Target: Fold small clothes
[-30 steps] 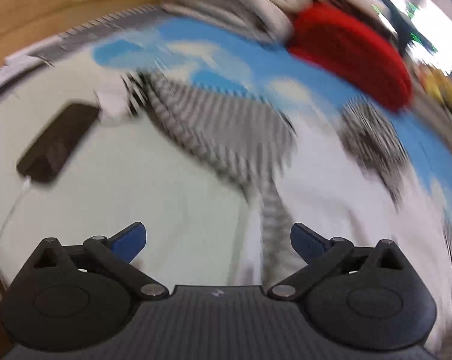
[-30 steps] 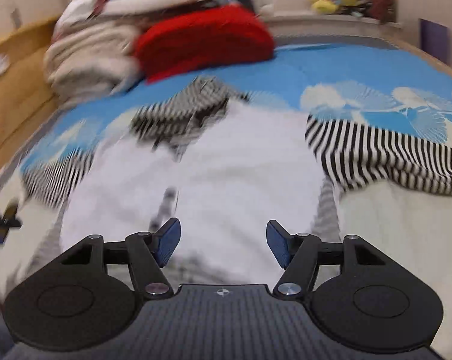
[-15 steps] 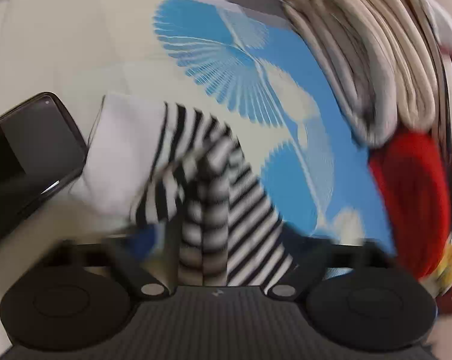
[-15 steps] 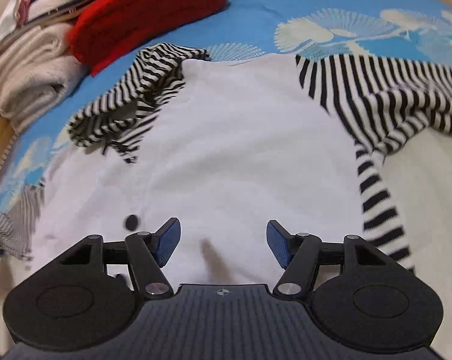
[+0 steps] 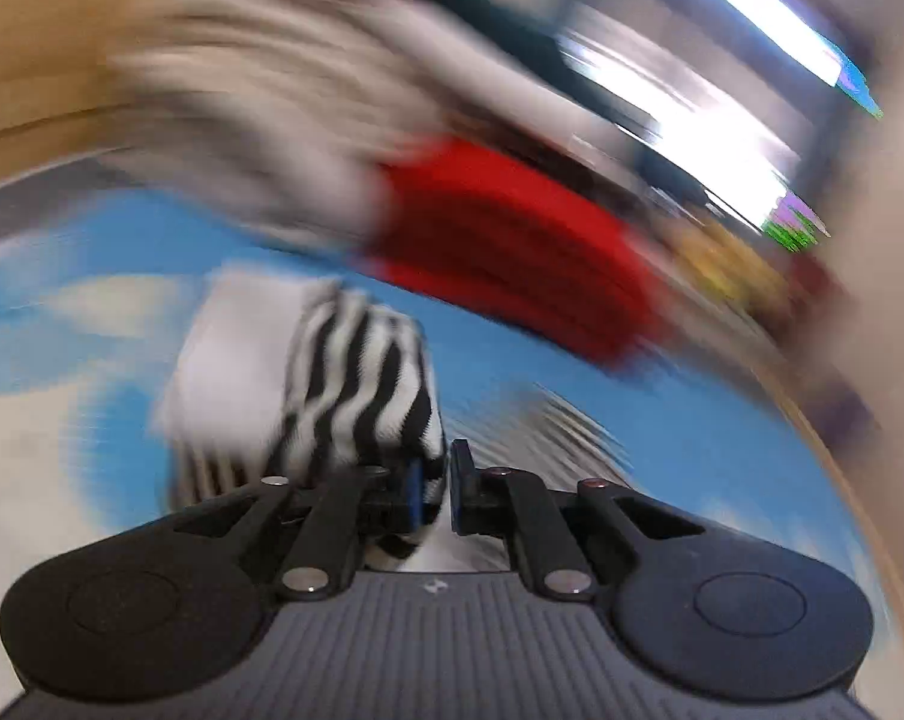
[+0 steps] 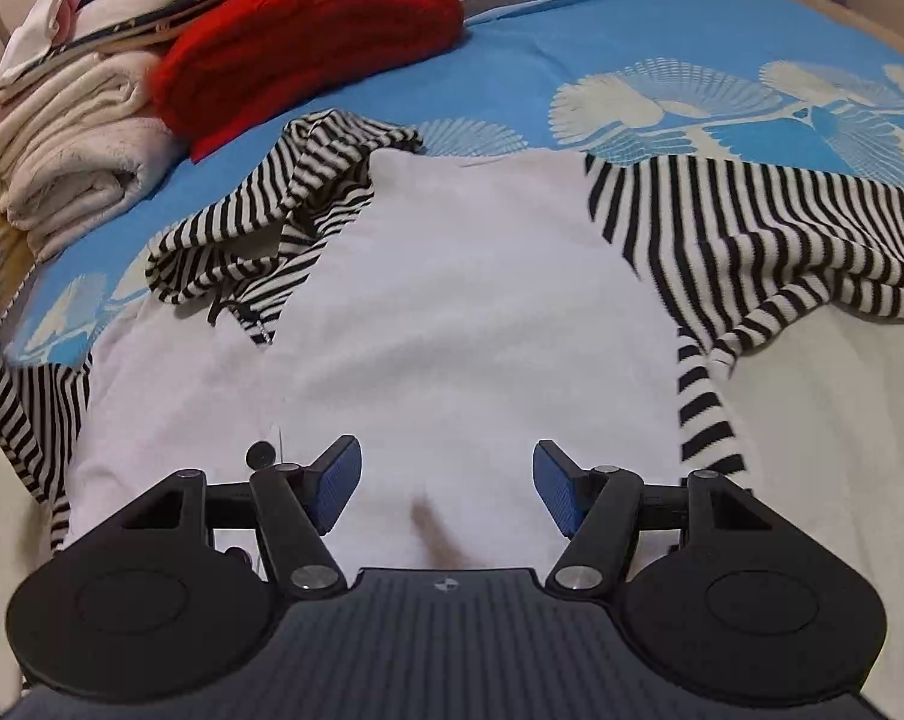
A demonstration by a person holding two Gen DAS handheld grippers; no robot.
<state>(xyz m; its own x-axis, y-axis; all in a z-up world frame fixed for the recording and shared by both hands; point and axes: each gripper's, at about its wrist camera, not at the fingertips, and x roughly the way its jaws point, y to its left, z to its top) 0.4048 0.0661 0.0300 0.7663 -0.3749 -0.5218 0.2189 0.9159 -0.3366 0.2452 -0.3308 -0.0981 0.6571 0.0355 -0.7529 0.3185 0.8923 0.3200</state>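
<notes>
Blue bedspread point(image 6: 661, 30) with white fan prints fills the right wrist view, and spread flat across it lies the small shirt point(image 6: 452, 300): white body, black-and-white striped sleeves, a striped hood bunched at the collar, one dark button near its lower edge. Behind it sit a red folded knit point(image 6: 308, 36) and a cream towel stack point(image 6: 74, 144). Right gripper point(image 6: 446, 486) hovers low over the white chest panel, jaws spread wide, nothing between them; it has dropped closer to the fabric than a second ago. Left gripper point(image 5: 434, 492) is closing, its blue pads almost together with a striped cuff point(image 5: 344, 372) of the shirt pinched between them and lifted off the bed; a second ago those jaws stood wide apart and empty. Left wrist view is smeared with motion blur, so the background pile is mostly streaks, and the phone seen earlier is gone from it
</notes>
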